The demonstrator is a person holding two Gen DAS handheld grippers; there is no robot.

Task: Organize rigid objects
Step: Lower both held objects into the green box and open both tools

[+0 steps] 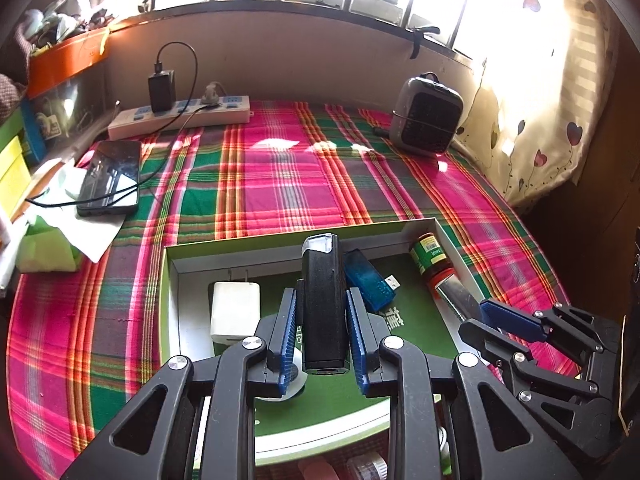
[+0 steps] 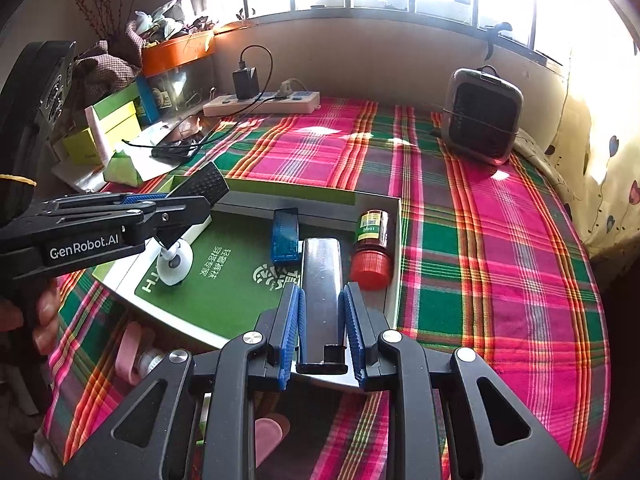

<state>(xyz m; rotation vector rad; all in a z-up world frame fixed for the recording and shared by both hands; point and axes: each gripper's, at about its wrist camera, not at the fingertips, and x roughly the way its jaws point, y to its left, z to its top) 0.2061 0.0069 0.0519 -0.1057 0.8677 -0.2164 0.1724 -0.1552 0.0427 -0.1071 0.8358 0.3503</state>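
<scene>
Clamped between the blue pads of the left gripper (image 1: 322,332): a black textured bar (image 1: 323,300) with a clear silvery cap, long axis running straight away from the camera, cap end pointing forward and tilted up over the shallow box (image 1: 304,232) with the green floor. Pinched in the right gripper (image 2: 322,326): a dark glossy slab (image 2: 322,300), lengthwise along the fingers, far end pointing into the box, near end notched. Lying in the box: a blue translucent USB stick (image 1: 366,276), a white charger block (image 1: 235,310), a red-capped bottle (image 2: 372,248) on its side. Underneath everything, a pink and green plaid cloth (image 1: 280,176).
</scene>
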